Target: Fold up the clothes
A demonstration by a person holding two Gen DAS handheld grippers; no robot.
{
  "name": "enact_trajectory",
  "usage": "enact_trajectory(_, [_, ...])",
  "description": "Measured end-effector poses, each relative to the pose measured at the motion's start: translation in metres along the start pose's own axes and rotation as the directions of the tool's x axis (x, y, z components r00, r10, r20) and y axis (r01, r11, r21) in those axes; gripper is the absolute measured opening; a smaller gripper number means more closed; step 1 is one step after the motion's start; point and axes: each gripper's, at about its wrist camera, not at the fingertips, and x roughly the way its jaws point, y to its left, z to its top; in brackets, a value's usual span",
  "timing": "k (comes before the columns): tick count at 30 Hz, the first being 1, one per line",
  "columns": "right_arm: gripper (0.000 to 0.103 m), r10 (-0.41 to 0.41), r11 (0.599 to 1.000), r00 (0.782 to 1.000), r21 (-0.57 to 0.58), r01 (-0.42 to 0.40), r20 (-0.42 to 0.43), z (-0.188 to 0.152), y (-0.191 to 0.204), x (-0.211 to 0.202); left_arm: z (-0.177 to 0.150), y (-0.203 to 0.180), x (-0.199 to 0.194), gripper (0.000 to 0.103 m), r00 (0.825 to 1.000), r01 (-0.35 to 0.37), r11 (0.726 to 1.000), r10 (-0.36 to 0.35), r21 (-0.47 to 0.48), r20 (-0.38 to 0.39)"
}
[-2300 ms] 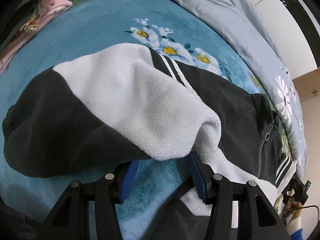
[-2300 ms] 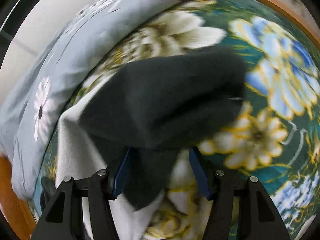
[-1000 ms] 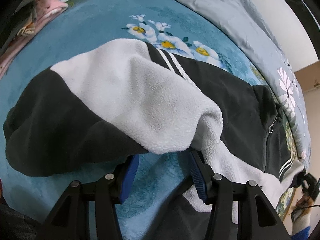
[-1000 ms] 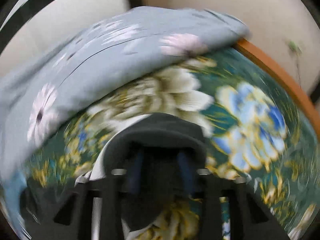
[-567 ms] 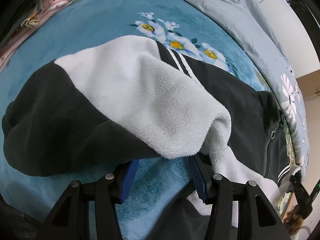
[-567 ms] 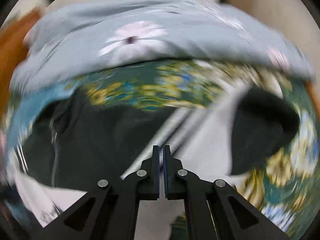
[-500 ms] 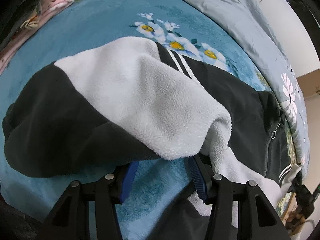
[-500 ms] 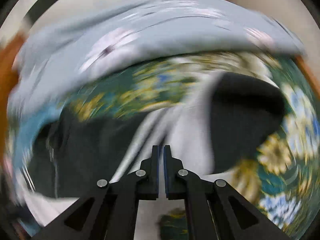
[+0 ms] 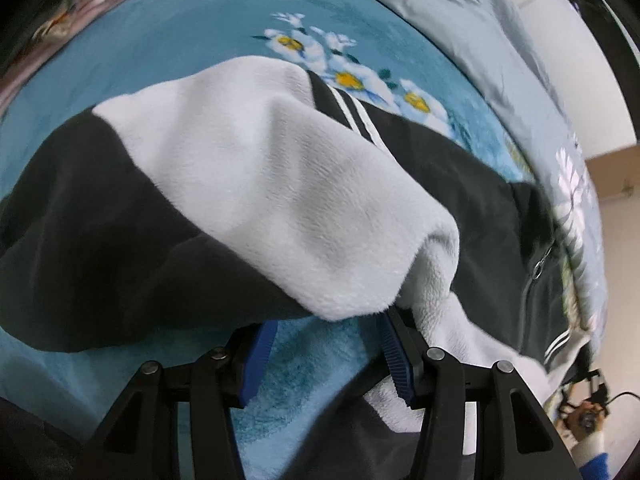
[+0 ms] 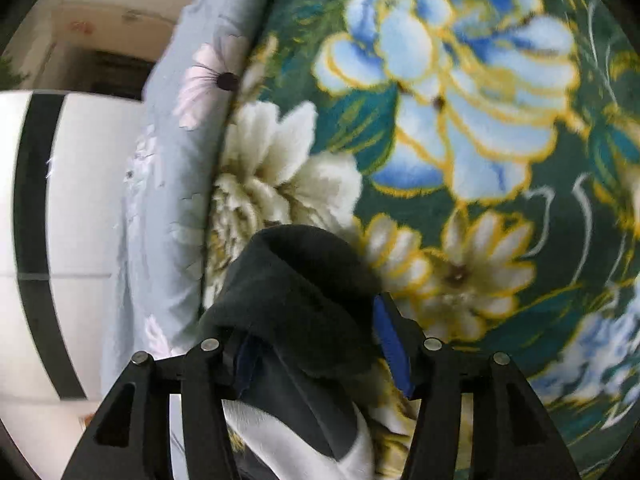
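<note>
Right gripper (image 10: 320, 340) has swung back to the dark cuff: half a second ago its jaws were pressed together over the jacket body, now they are spread with the black sleeve end (image 10: 296, 292) bunched between the blue pads (image 10: 394, 354), cloth touching the pads but not clamped. Left gripper (image 9: 324, 344) has hardly shifted across the frames: jaws wide apart, low over the teal blanket (image 9: 192, 40), right pad tucked under the white fleece fold (image 9: 280, 200) and touching it, left pad just under the black panel's edge; nothing pinched. Jacket (image 9: 460, 200), black and white fleece with white stripes, lies spread across the middle of the bed, one sleeve folded over toward the left gripper, zipper pull (image 9: 538, 270) toward the bed's right side. In the right view the sleeve lies on the green floral part of the blanket (image 10: 480, 120), near the edge where the grey-blue flowered quilt (image 10: 168, 160) is piled. Pink cloth (image 9: 80, 4) sits at the bed's far left corner, well apart from the jacket. Person's hand (image 9: 586, 420), small and blurred, shows beyond the bed's right edge in the left view.
</note>
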Motion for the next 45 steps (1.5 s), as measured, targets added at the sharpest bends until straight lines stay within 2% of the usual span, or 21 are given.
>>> enact_trajectory(1, [0.055,-0.014,1.000,1.000,0.000,0.014,-0.005,-0.002,0.005,0.003,0.000,0.003,0.000,0.056,1.000,0.010,1.000,-0.010,-0.018,-0.002])
enact_trajectory(3, [0.035,-0.077,0.995,0.997,-0.061,0.078,0.018,-0.009,0.023,0.005,0.001,0.007,0.000,0.056,1.000,0.024,0.999,-0.024,-0.045,-0.004])
enact_trajectory(5, [0.027,-0.144,0.975,0.988,-0.164,0.151,0.054,-0.015,0.049,0.003,0.001,0.010,0.000,0.056,0.999,0.035,0.997,-0.035,-0.066,-0.004])
enact_trajectory(7, [0.026,-0.172,0.937,0.980,-0.289,0.195,0.104,-0.026,0.076,0.000,0.002,0.013,0.000,0.056,0.999,0.045,0.995,-0.045,-0.087,-0.004])
enact_trajectory(8, [0.026,-0.186,0.890,0.971,-0.392,0.231,0.151,-0.037,0.096,-0.003,0.002,0.015,0.001,0.056,0.999,0.049,0.994,-0.049,-0.095,-0.004])
enact_trajectory(9, [0.026,-0.198,0.790,0.954,-0.539,0.291,0.225,-0.056,0.122,-0.009,0.002,0.015,0.002,0.056,0.999,0.047,0.994,-0.048,-0.097,-0.006])
enact_trajectory(10, [0.026,-0.188,0.654,0.938,-0.675,0.342,0.292,-0.082,0.142,-0.013,0.002,0.014,0.003,0.056,0.999,0.043,0.995,-0.044,-0.095,-0.007])
enact_trajectory(13, [0.026,-0.082,0.097,0.919,-0.915,0.391,0.384,-0.187,0.166,-0.016,0.003,0.010,0.006,0.056,1.000,0.028,0.996,-0.028,-0.079,-0.009])
enact_trajectory(16, [0.026,-0.126,-0.182,0.949,-0.947,0.264,0.288,-0.258,0.137,0.002,0.005,0.008,0.006,0.056,1.000,0.018,0.998,-0.019,-0.066,-0.010])
enact_trajectory(19, [0.026,-0.210,-0.246,0.932,-0.939,0.242,0.295,-0.283,0.106,0.030,0.006,0.010,0.004,0.057,1.000,0.017,0.998,-0.017,-0.056,-0.013])
enact_trajectory(24, [0.026,-0.167,-0.286,0.925,-0.915,0.285,0.340,-0.276,0.116,0.024,0.008,0.010,0.006,0.057,1.000,0.024,0.997,-0.025,-0.068,-0.016])
enact_trajectory(27, [0.026,-0.063,-0.246,0.890,-0.872,0.424,0.451,-0.241,0.144,-0.006,0.006,0.007,0.006,0.057,1.000,0.018,0.998,-0.018,-0.061,-0.013])
enact_trajectory(29, [0.026,-0.037,-0.163,0.820,-0.813,0.559,0.571,-0.197,0.155,-0.025,0.006,0.007,0.006,0.057,1.000,0.019,0.998,-0.020,-0.061,-0.011])
enact_trajectory(30, [0.027,-0.069,-0.096,0.784,-0.786,0.610,0.617,-0.171,0.156,-0.029,0.007,0.007,0.006,0.057,1.000,0.023,0.998,-0.024,-0.062,-0.011])
enact_trajectory(31, [0.035,-0.127,-0.016,0.753,-0.760,0.649,0.646,-0.142,0.156,-0.032,0.006,0.007,0.006,0.057,1.000,0.028,0.998,-0.029,-0.061,-0.011])
enact_trajectory(32, [0.039,-0.221,0.096,0.744,-0.746,0.659,0.630,-0.110,0.150,-0.033,0.006,0.007,0.006,0.057,0.999,0.032,0.998,-0.032,-0.058,-0.012])
enact_trajectory(34, [0.040,-0.364,0.349,0.776,-0.697,0.627,0.515,-0.061,0.127,-0.039,0.005,0.005,0.004,0.057,0.999,0.035,0.998,-0.036,-0.049,-0.008])
enact_trajectory(35, [0.043,-0.374,0.473,0.809,-0.657,0.586,0.453,-0.047,0.114,-0.046,0.006,0.007,0.000,0.057,0.999,0.047,0.997,-0.046,-0.057,0.010])
enact_trajectory(37, [0.048,-0.368,0.631,0.842,-0.559,0.538,0.396,-0.037,0.091,-0.059,0.008,0.010,-0.010,0.057,0.997,0.071,0.995,-0.068,-0.071,0.047])
enact_trajectory(40, [0.048,-0.370,0.619,0.856,-0.591,0.517,0.362,-0.062,0.094,-0.053,0.012,0.015,-0.025,0.057,0.990,0.108,0.990,-0.098,-0.091,0.103])
enact_trajectory(45, [0.056,-0.263,0.529,0.938,-0.779,0.337,0.227,-0.138,0.135,-0.028,0.036,0.053,-0.065,0.057,0.966,0.162,0.967,-0.116,-0.195,0.230])
